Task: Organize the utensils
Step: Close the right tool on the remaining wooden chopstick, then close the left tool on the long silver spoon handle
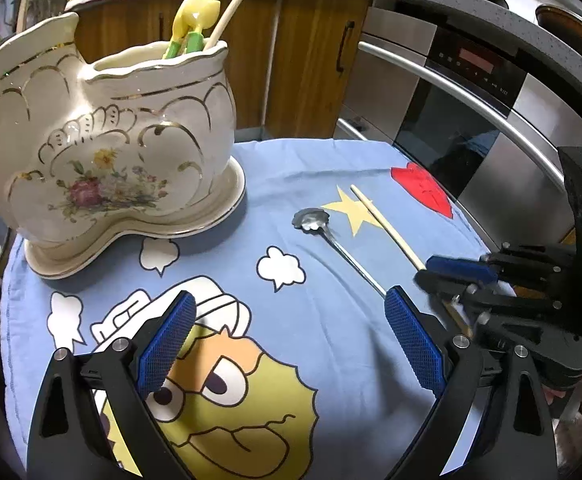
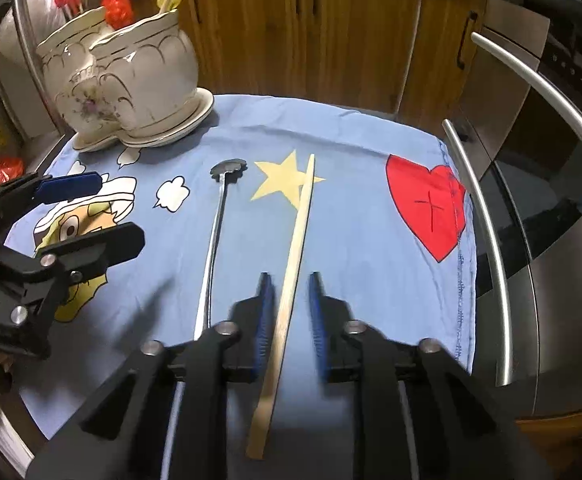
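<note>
- The pale wooden chopstick point(image 2: 297, 232) lies lengthwise on the cloth at lower centre of the right wrist view. The right gripper point(image 2: 289, 280) is clamped on its near end, probably to lift it.
- Just left of it lies a slim metal spoon with a scalloped bowl point(image 2: 217, 216), not yet gripped.
- The left gripper point(image 1: 291, 296) hovers with its jaws wide apart, empty.
- The cream floral ceramic holder point(image 1: 131, 128) at upper left holds utensils upright, the likely destination.
- A blue cartoon-print cloth point(image 1: 311, 184) lies under everything.

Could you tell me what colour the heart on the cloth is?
Red heart, clearest in the right wrist view.
</note>
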Action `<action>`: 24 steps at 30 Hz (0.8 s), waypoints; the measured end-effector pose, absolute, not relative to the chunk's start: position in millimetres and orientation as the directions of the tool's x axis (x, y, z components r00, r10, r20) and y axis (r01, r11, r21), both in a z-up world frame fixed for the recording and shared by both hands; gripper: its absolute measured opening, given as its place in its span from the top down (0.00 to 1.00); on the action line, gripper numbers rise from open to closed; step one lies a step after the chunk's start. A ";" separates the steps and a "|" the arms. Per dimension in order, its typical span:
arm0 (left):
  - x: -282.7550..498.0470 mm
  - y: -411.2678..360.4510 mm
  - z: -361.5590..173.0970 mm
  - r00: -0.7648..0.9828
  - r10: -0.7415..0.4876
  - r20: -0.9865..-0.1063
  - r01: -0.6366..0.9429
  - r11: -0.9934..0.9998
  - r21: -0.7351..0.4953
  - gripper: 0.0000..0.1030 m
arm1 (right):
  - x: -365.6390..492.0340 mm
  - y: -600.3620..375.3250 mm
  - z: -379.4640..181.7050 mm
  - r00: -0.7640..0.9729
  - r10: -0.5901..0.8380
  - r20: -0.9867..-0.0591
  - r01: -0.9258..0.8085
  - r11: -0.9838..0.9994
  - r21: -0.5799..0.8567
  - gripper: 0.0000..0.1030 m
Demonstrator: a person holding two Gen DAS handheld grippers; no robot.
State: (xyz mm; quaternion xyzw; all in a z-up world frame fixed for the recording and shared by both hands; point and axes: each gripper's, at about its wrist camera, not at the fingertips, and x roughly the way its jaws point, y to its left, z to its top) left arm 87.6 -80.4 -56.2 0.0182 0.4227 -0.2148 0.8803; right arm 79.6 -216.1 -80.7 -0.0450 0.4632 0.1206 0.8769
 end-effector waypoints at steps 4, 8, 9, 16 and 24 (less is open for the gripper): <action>89.0 -86.5 -57.5 0.541 -0.363 -0.758 0.393 0.907 -0.153 0.08 | 79.8 -217.6 -79.6 0.551 0.182 -0.815 -0.252 0.967 0.046 0.94; 90.7 -97.9 -57.1 0.527 -0.367 -0.767 0.391 0.906 -0.165 0.10 | 80.5 -231.0 -70.6 0.572 0.237 -0.785 -0.223 0.966 0.129 0.94; 90.9 -100.3 -57.7 0.522 -0.367 -0.770 0.388 0.906 -0.169 0.11 | 80.2 -235.6 -66.5 0.588 0.240 -0.773 -0.212 0.967 0.139 0.94; 103.7 -127.0 -63.0 0.503 -0.360 -0.786 0.340 0.918 -0.203 0.37 | 83.1 -260.5 -58.6 0.615 0.261 -0.744 -0.162 0.965 0.205 0.94; 120.8 -153.9 -70.3 0.574 -0.218 -0.789 0.296 0.954 -0.048 0.73 | 81.1 -272.1 -56.5 0.631 0.265 -0.729 -0.148 0.964 0.222 0.94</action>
